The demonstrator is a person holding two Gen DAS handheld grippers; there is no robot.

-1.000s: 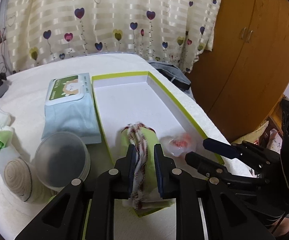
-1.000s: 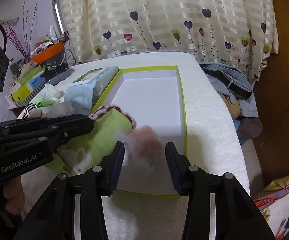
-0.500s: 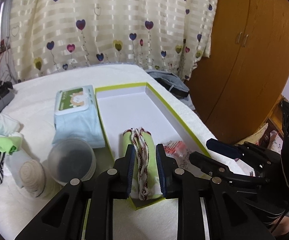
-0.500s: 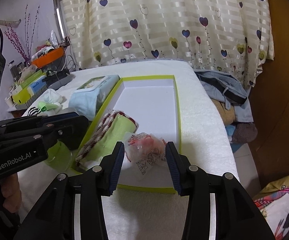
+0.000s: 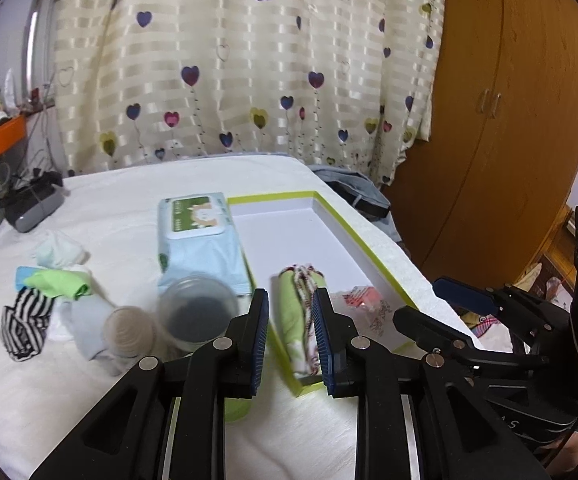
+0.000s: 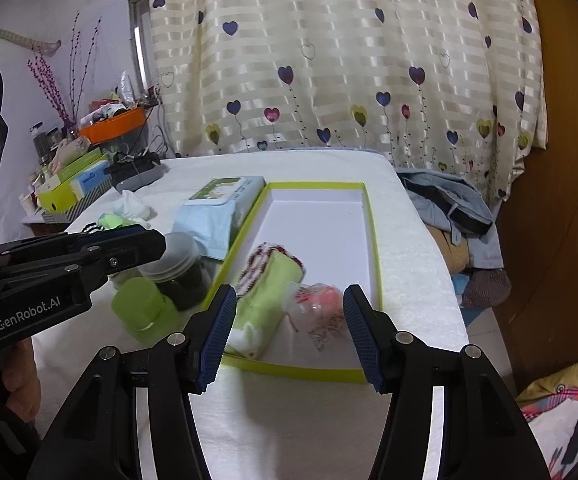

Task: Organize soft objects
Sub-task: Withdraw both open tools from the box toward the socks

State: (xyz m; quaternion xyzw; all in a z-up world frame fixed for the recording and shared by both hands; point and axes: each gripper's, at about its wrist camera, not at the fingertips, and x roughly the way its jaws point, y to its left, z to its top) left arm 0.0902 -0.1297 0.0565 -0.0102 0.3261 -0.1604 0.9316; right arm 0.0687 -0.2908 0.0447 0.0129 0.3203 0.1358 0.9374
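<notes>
In the green-edged box, rolled green towel, small plastic packet

We see a cream curtain with coloured hearts hanging behind the white-covered table; to its right stands a wooden wardrobe; a grey-blue heap of clothes lies beside the table's far right edge; a dark grey device sits at the table's far left corner; beyond it we make out an orange tray on a cluttered shelf, with purple twigs rising beside it.
</notes>
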